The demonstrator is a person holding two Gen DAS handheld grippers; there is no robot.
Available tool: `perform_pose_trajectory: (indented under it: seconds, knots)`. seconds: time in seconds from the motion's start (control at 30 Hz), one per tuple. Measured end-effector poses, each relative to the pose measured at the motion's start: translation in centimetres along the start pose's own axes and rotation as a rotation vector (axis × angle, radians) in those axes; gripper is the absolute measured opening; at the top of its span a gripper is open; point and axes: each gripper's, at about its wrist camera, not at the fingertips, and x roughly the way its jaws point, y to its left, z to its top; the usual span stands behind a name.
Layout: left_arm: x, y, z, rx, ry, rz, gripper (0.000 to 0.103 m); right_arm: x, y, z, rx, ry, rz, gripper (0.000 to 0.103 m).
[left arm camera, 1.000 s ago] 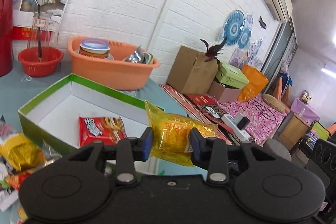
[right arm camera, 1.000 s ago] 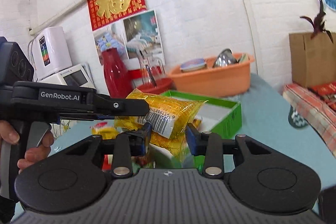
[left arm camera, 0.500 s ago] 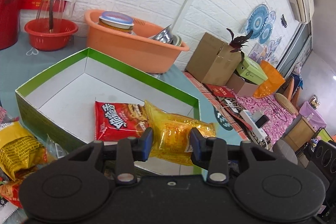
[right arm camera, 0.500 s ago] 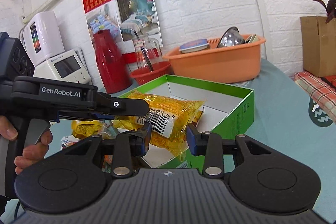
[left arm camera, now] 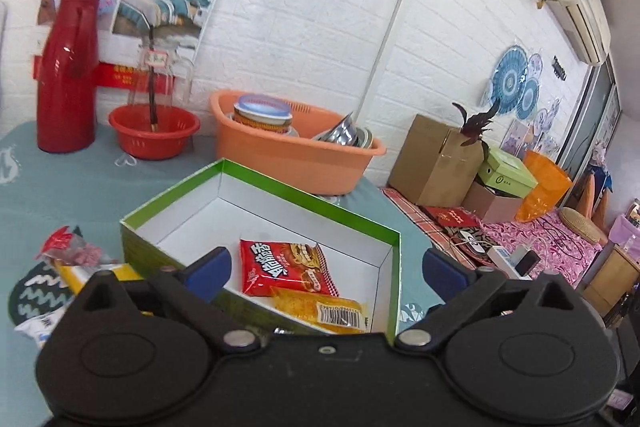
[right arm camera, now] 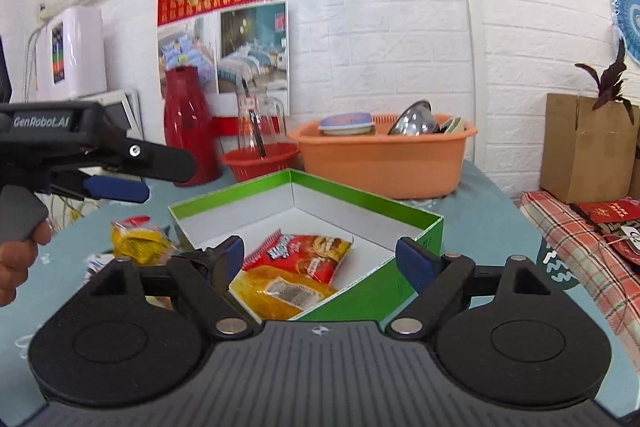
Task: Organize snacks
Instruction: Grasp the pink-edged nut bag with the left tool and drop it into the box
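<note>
A green box with a white inside (left arm camera: 394, 239) (right arm camera: 434, 223) stands on the teal table. A red snack pack (left arm camera: 286, 267) (right arm camera: 308, 251) and a yellow snack pack (left arm camera: 320, 309) (right arm camera: 276, 289) lie inside it, side by side. My left gripper (left arm camera: 324, 269) is open and empty above the box's near edge. My right gripper (right arm camera: 318, 259) is open and empty above the box. The left gripper also shows in the right wrist view (right arm camera: 116, 183), at the left. Loose snack packs (left arm camera: 68, 251) (right arm camera: 138, 241) lie on the table left of the box.
An orange basin with dishes (left arm camera: 296, 151) (right arm camera: 384, 155), a red bowl (left arm camera: 154, 131) and a red thermos (left arm camera: 66, 71) stand behind the box by the wall. A cardboard box (left arm camera: 436, 159) and clutter sit to the right, past the table edge.
Both grippers opened and let go of the yellow snack pack, which now lies in the box beside the red pack. Both grippers have drawn back and up.
</note>
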Motion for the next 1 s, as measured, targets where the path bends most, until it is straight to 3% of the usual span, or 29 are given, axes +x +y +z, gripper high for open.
perform_pose_trajectory:
  seconds: [0.2,0.4,0.5,0.67,0.8,1.0]
  knots:
    - [-4.9,0.3,-2.8,-0.023,-0.029,0.039,0.103,-3.2,1.6,-1.0,0.080,0.023,0.085,0.103]
    - [-7.7,2.5,-7.4,-0.132,0.025,0.031,0.103,-4.8,3.6,-3.8,0.176,0.112,0.146,0.103]
    - [-8.9,3.3,-9.7,-0.174,0.049,0.035,0.103,-5.5,5.2,-5.5,0.140,0.146,0.146,0.103]
    - [-10.8,3.5,-13.2,-0.251,0.084,-0.003,0.103,-6.4,6.3,-8.1,0.095,0.185,0.278,0.103]
    - [-10.6,3.1,-14.3,-0.271,0.102,-0.053,0.103,-6.1,6.9,-9.2,0.087,0.248,0.354,0.103]
    - [-8.1,3.0,-15.0,-0.273,0.152,-0.065,0.103,-4.8,7.6,-9.7,0.059,0.318,0.343,0.103]
